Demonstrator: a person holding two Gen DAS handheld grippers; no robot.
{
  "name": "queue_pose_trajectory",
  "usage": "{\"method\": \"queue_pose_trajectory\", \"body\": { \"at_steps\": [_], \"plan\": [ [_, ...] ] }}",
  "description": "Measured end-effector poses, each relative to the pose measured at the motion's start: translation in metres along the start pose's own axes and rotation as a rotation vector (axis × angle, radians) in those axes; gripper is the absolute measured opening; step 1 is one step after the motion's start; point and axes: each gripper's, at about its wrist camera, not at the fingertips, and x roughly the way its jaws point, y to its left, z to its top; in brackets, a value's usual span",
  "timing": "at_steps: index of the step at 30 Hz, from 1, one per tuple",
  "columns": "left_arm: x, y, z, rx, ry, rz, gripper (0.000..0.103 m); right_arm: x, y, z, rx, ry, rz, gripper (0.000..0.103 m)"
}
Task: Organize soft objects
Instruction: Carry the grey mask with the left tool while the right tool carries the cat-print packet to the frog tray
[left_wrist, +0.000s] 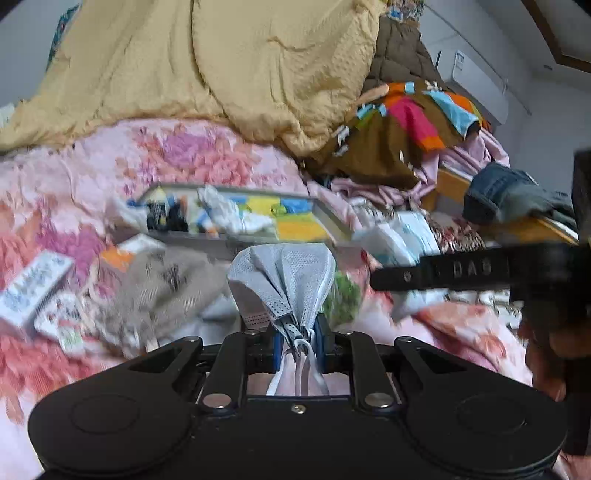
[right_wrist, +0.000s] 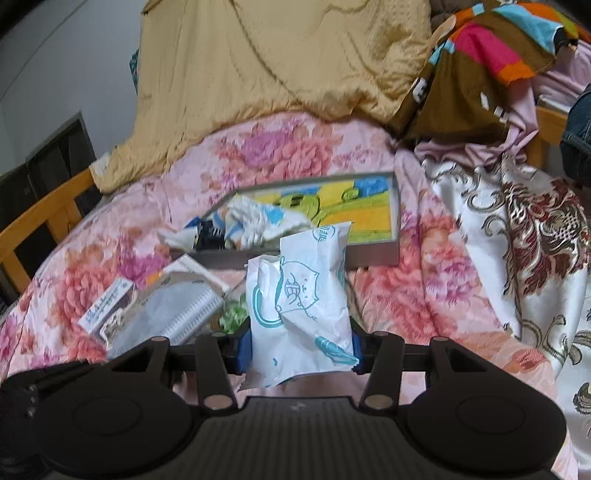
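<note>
Both claws are loaded, the left claw (left_wrist: 299, 341) clamped on a grey mask (left_wrist: 282, 280) and the right claw (right_wrist: 301, 347) on a white pack (right_wrist: 303, 295), and the tray (right_wrist: 373, 254) on the bed (right_wrist: 424, 288) lies straight ahead, just beyond the pack, nearer the right.

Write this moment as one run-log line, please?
left claw: shut on grey face mask | right claw: shut on white tissue pack | grey tray: on floral bedspread
</note>
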Motion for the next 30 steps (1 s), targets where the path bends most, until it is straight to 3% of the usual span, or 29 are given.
{"method": "queue_pose_trajectory", "body": {
  "at_steps": [8, 14, 25, 30],
  "plan": [
    [0.028, 0.006, 0.033, 0.023, -0.027, 0.024, 0.018, 0.014, -0.011, 0.025, 0.107, -0.086, 0.009, 0.053],
    [0.065, 0.024, 0.065, 0.006, -0.035, 0.051, 0.018, 0.042, -0.015, 0.052, 0.1, -0.109, 0.016, 0.053],
    [0.158, 0.051, 0.12, 0.088, 0.009, 0.049, 0.019, 0.132, -0.024, 0.082, 0.047, -0.046, -0.004, 0.053],
    [0.194, 0.06, 0.131, 0.061, 0.052, 0.038, 0.019, 0.161, -0.018, 0.086, 0.029, -0.013, -0.023, 0.053]
  ]
}}
